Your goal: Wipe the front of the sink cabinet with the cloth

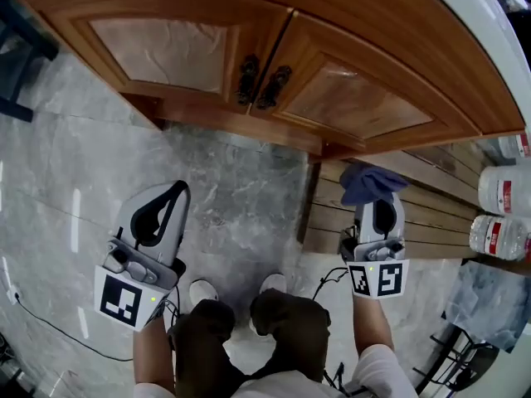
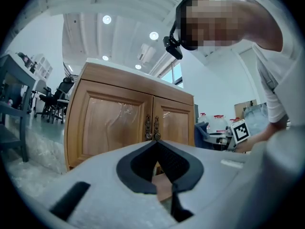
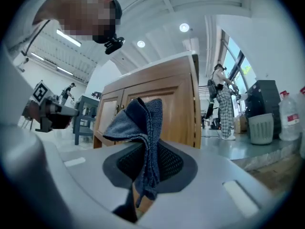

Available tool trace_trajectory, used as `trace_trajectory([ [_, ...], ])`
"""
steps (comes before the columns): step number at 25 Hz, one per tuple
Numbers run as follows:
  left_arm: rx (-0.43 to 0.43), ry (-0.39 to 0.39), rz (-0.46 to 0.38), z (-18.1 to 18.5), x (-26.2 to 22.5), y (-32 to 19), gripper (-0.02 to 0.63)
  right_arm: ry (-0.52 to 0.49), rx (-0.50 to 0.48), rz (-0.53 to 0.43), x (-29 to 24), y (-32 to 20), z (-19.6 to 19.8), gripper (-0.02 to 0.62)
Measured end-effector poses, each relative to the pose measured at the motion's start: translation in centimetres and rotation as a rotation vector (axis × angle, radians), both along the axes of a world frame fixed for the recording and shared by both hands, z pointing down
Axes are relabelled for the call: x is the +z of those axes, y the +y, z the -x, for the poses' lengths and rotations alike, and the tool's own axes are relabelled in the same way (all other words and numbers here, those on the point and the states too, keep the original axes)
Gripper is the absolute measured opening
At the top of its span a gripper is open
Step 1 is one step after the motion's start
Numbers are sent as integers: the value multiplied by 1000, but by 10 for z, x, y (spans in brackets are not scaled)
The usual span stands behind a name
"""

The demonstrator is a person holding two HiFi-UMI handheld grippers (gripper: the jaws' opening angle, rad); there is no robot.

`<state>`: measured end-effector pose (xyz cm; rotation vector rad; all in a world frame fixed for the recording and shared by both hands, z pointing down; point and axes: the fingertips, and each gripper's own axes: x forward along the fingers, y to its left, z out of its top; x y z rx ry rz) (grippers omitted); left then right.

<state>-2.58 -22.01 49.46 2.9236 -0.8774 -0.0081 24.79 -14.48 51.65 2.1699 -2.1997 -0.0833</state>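
The wooden sink cabinet [image 1: 166, 52] fills the top of the head view, with two panelled doors and dark handles [image 1: 262, 81] where they meet. A dark blue cloth [image 1: 371, 182] sticks up from my right gripper [image 1: 378, 201], which is shut on it and held low, a little short of the cabinet's right corner. In the right gripper view the cloth [image 3: 140, 120] hangs folded out of the gripper [image 3: 144, 147], with the cabinet [image 3: 176, 113] behind it. My left gripper [image 1: 179, 187] is shut and holds nothing, over the floor before the left door. Its view faces the cabinet [image 2: 114, 123] past the gripper [image 2: 155, 143].
Grey marble floor [image 1: 232, 189] lies between me and the cabinet. A low wooden slat platform [image 1: 431, 210] runs to the right, with large water bottles [image 1: 502, 191] on it. My shoes [image 1: 202, 291] are below. A cable [image 1: 50, 326] trails at lower left, and dark table legs [image 1: 21, 48] stand at upper left.
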Motion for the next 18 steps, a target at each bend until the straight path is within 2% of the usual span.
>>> trace_trajectory([
  [4, 4, 3, 16, -2, -56, -4, 3, 44, -153, 20, -68, 4, 31, 66],
  [6, 4, 6, 31, -5, -94, -4, 3, 72, -198, 28, -112, 9, 42, 66],
  [13, 22, -25, -4, -12, -284, 18, 3, 101, -239, 44, -298, 29, 54, 66],
  [18, 53, -41, -9, -17, -425, 42, 3, 42, -260, 53, -435, 44, 58, 67],
])
